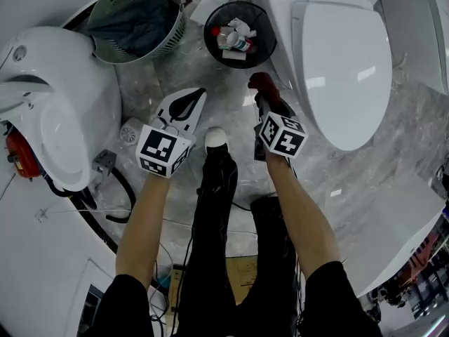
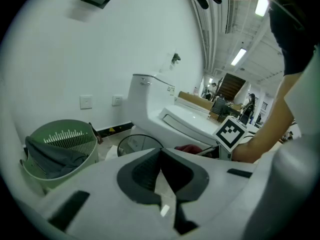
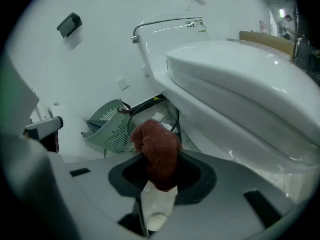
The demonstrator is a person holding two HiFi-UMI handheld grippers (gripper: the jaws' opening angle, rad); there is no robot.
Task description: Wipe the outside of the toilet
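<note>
The white toilet (image 1: 344, 62) stands at the upper right with its lid down; it also fills the right gripper view (image 3: 240, 84) and sits mid-frame in the left gripper view (image 2: 165, 119). My right gripper (image 1: 266, 102) is shut on a dark red cloth (image 1: 264, 84), held over the floor just left of the bowl and apart from it. The cloth (image 3: 156, 149) bulges out from between the jaws of the right gripper (image 3: 157, 159). My left gripper (image 1: 196, 97) hangs left of it, shut with nothing held; its black pads (image 2: 145, 171) meet at the tips.
A green basket (image 1: 137, 16) holding grey fabric and a black mesh bin (image 1: 240, 34) with rubbish stand at the back. Another white fixture (image 1: 63, 97) is at the left, cables (image 1: 105, 209) trail on the marble floor, and a white shoe (image 1: 216, 137) is below.
</note>
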